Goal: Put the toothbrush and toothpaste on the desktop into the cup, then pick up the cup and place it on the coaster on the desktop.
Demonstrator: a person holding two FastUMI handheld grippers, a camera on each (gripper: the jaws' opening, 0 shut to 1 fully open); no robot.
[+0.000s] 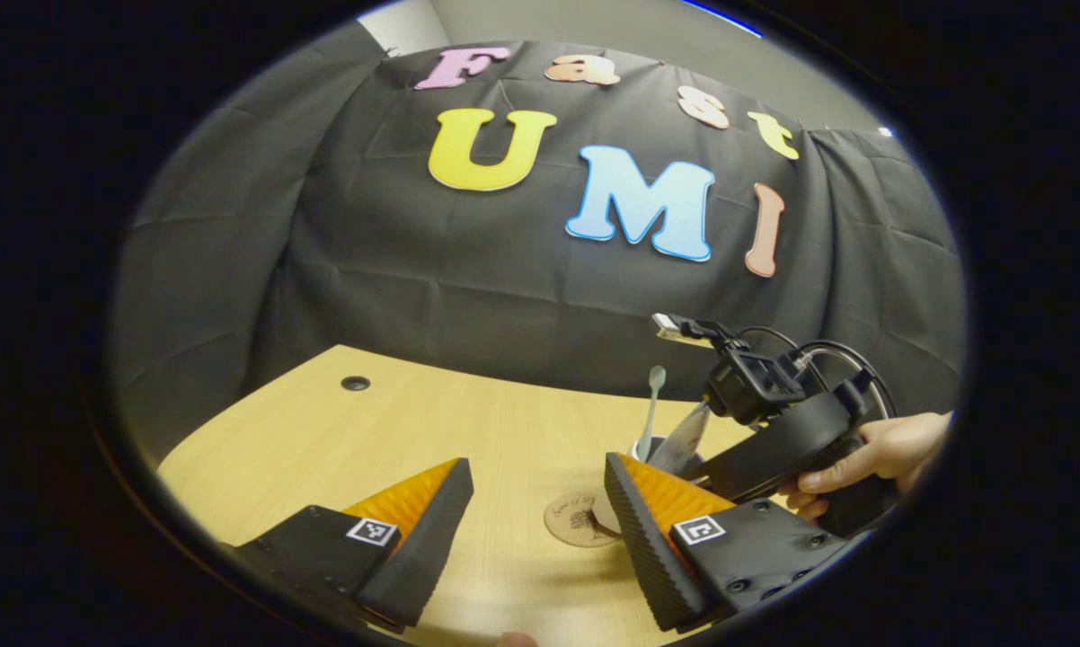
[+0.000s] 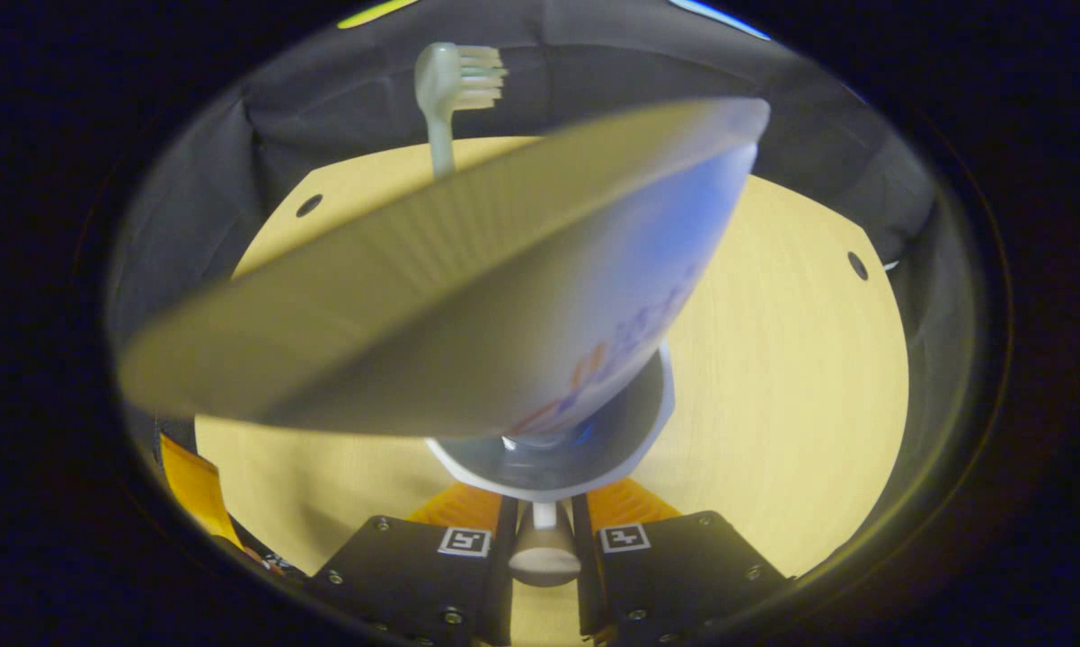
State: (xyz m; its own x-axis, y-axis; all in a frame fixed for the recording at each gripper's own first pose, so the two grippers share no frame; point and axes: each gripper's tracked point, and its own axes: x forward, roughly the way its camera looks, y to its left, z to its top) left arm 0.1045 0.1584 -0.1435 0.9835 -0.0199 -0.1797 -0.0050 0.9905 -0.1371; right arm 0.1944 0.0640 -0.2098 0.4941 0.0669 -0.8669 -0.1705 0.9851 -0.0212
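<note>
Toothpaste (image 2: 468,305) tube tilted in cup (image 2: 630,431)

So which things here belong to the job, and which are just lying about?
Job:
toothbrush, standing in the cup
toothpaste, in the cup
cup, handle in the right tongs
coaster
left tongs, open

Not the job:
desk
grommet hole

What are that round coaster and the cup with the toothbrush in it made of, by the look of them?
The coaster looks like pale wood or cork: matte tan, with a dark design printed or burnt in. The cup seems ceramic or hard plastic: a smooth, slightly glossy white rim, with its handle between the right tongs. The toothbrush looks like plastic.
</note>
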